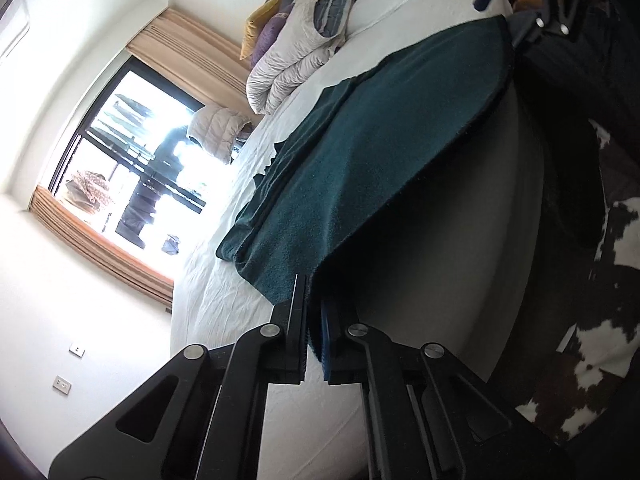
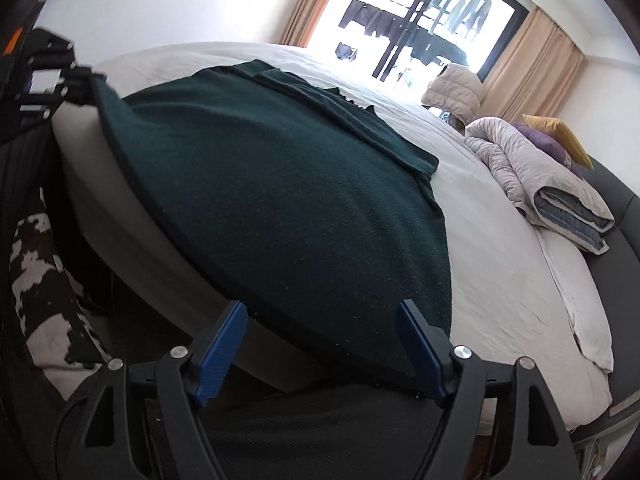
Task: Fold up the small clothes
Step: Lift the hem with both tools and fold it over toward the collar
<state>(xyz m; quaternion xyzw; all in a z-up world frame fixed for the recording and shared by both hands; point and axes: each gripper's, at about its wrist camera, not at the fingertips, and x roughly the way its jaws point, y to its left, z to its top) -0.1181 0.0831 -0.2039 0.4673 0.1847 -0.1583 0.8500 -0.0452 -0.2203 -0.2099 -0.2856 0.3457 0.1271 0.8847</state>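
A dark green garment [image 1: 360, 152] lies spread on the white bed [image 1: 224, 288], its near hem lifted off the mattress edge. My left gripper [image 1: 310, 292] is shut on one corner of that hem, and the cloth stretches away from its fingers. In the right wrist view the same garment [image 2: 280, 208] fills the middle, and my right gripper [image 2: 324, 320] stands open with its blue pads [image 2: 224, 348] on either side of the hem, not pressing it. The left gripper [image 2: 76, 80] shows at the far left holding its corner. The right gripper [image 1: 548, 24] appears at the top right of the left wrist view.
A folded grey quilt [image 2: 560, 184] with purple and yellow cushions [image 2: 556, 136] lies at the head of the bed [image 2: 500, 280]. A padded jacket [image 2: 452, 88] sits by the window. A black-and-white cowhide rug [image 2: 36, 280] covers the floor beside the bed.
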